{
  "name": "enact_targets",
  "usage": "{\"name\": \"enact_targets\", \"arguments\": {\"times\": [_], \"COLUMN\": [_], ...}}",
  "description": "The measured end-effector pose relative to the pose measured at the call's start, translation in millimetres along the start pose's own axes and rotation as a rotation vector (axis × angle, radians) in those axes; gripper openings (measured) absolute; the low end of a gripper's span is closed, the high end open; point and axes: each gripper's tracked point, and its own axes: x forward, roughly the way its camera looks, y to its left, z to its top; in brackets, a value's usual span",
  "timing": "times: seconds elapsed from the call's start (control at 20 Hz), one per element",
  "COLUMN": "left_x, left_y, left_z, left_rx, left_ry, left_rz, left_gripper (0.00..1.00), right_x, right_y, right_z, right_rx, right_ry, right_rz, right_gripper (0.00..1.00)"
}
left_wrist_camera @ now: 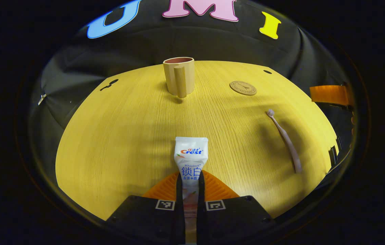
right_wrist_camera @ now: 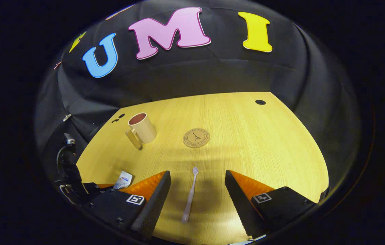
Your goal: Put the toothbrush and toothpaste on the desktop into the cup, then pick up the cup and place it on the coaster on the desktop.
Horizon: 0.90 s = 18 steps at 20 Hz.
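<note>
In the left gripper view a white toothpaste tube [left_wrist_camera: 191, 156] lies on the yellow wooden desktop [left_wrist_camera: 121, 136], and my left gripper [left_wrist_camera: 191, 180] is shut on its near end. Farther back stands the beige cup [left_wrist_camera: 178, 75], its handle facing me; the round coaster [left_wrist_camera: 243, 87] lies to its right. A pale toothbrush [left_wrist_camera: 286, 139] rests flat at the right. In the right gripper view my right gripper [right_wrist_camera: 197, 187] is open, with the toothbrush [right_wrist_camera: 190, 195] lying on the desktop between its fingers, untouched. The cup [right_wrist_camera: 141, 128], coaster [right_wrist_camera: 196, 137] and toothpaste [right_wrist_camera: 123, 179] lie beyond and to the left.
The other gripper's black body [right_wrist_camera: 73, 177] shows at the left edge in the right gripper view. An orange gripper part [left_wrist_camera: 328, 94] sits at the right edge in the left gripper view. Small dark holes [right_wrist_camera: 260, 102] mark the desktop's back corners.
</note>
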Motion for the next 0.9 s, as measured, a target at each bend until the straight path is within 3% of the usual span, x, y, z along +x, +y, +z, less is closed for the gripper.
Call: {"name": "enact_targets", "arguments": {"times": [0.3, 0.35, 0.55, 0.9], "left_x": [-39.4, -44.9, -58.3, -74.8], "left_y": [9.2, 12.2, 21.6, 38.7], "left_z": [7.1, 7.9, 7.4, -6.5], "left_rx": [-0.093, -0.105, -0.152, -0.149], "left_ry": [-0.062, -0.067, -0.075, -0.068], "left_rz": [-0.022, -0.019, -0.012, 0.003], "left_gripper": [0.18, 0.22, 0.18, 0.18], "right_x": [14.9, 18.0, 30.3, 54.0], "right_y": [4.1, 4.8, 5.4, 4.6], "right_z": [-32.8, -38.0, -62.2, -98.2], "right_rx": [0.000, -0.002, -0.022, -0.038], "right_ry": [0.103, 0.120, 0.182, 0.274], "right_rz": [-0.019, -0.026, -0.064, -0.130], "right_gripper": [0.98, 0.98, 0.98, 0.99]}}
